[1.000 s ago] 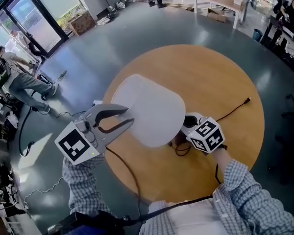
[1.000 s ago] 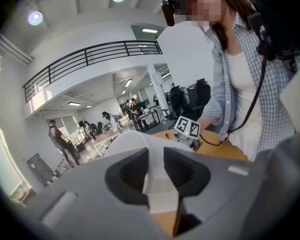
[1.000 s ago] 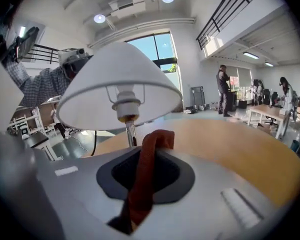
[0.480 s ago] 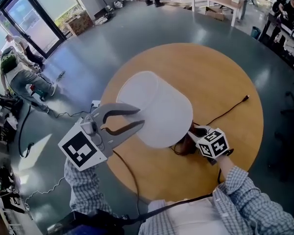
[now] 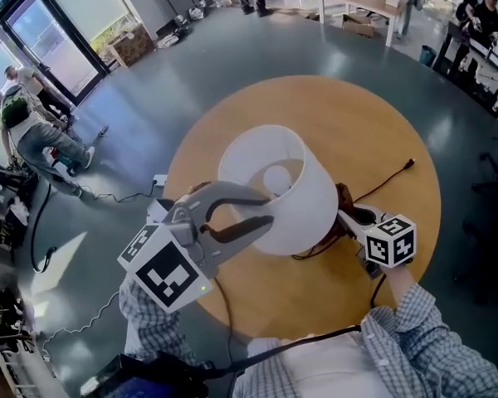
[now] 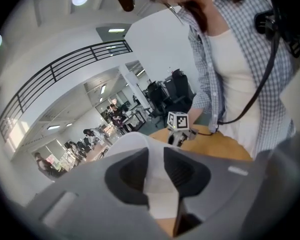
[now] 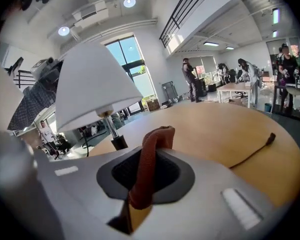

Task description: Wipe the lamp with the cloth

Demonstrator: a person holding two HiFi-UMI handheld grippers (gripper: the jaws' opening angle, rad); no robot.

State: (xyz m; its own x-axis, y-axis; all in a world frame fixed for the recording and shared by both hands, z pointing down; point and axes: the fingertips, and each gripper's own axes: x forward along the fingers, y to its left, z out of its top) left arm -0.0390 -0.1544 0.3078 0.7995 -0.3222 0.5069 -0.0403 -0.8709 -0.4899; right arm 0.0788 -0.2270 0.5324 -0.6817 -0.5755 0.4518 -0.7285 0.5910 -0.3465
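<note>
Lamp stands on the near half of the round wooden table, held at its near-left edge; its white shade opens toward the head camera and a round fitting shows inside.

Nearest me: checked sleeves at the bottom of the head view; the left gripper reaches in from lower left, one jaw over the shade rim and one outside it; in the left gripper view the white shade wall fills the gap between the pads, so I log that gripper as clamped on the lamp.

Right gripper sits just right of the shade; its jaws are nearly together, pinching a rust-brown cloth that stands up in a fold above them; the cloth lies just beside the shade's lower right edge; contact I cannot tell.

Past the cloth, in the right gripper view: metal stem and dark base on the wood.

Farther: a black cord trails across the table to its right edge; beyond that, grey-green floor, glass doors at upper left, people near them.
</note>
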